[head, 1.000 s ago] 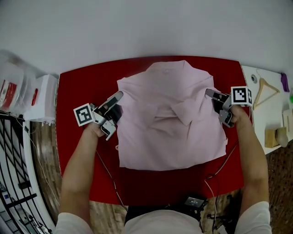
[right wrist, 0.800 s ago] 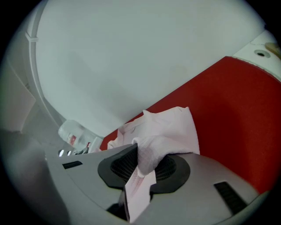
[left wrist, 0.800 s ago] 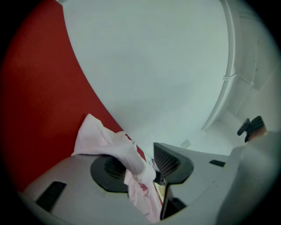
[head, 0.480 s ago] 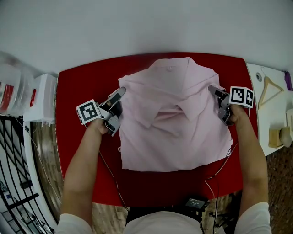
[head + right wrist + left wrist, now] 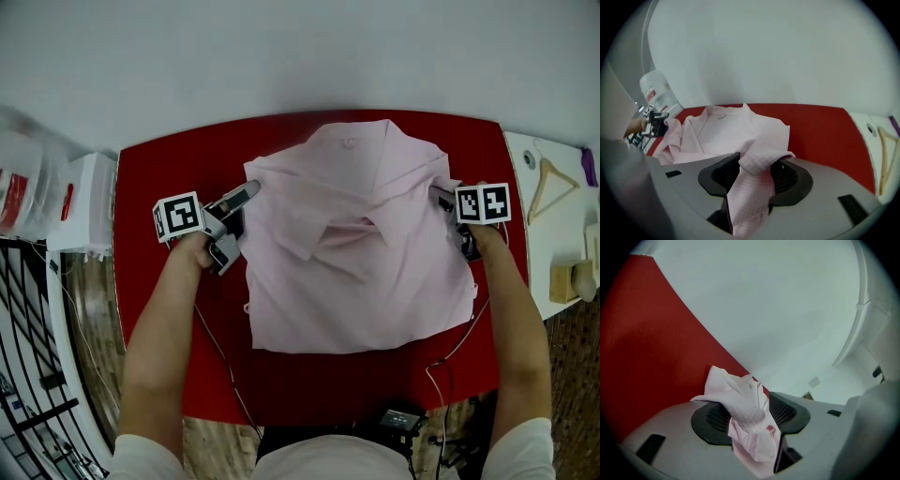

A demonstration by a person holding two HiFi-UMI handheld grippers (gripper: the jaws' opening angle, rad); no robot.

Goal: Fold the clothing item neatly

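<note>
One pale pink waffle-weave shirt [image 5: 361, 272] lies in the middle of the red table cover [image 5: 164, 319], collar toward 12 o'clock, hem toward 6, sleeves laid in across the chest. I judge it light, soft and limp, and not fragile. The textured weave should grip the pads rather than slide, and it may cling as I draw a jaw away. For the next fold I would take hold at the hem corners, about 7 and 5 o'clock. I would pinch through every layer there so the tucked sides do not spill out.

Counting from 9 o'clock across to 3, I have:
- One left gripper [image 5: 242, 223] at the shirt's left edge. Its jaws have just been opening and stand wide, with a bunched fold of pink cloth draped loosely between them and no pinch on it.
- The one shirt.
- One right gripper [image 5: 451, 223] at the right edge, in the same condition. Its jaws have just been opening and stand apart, with a flap of fabric lying slack between the pads.
- One wooden hanger [image 5: 548, 187], off the red cover further toward 3 o'clock.
</note>
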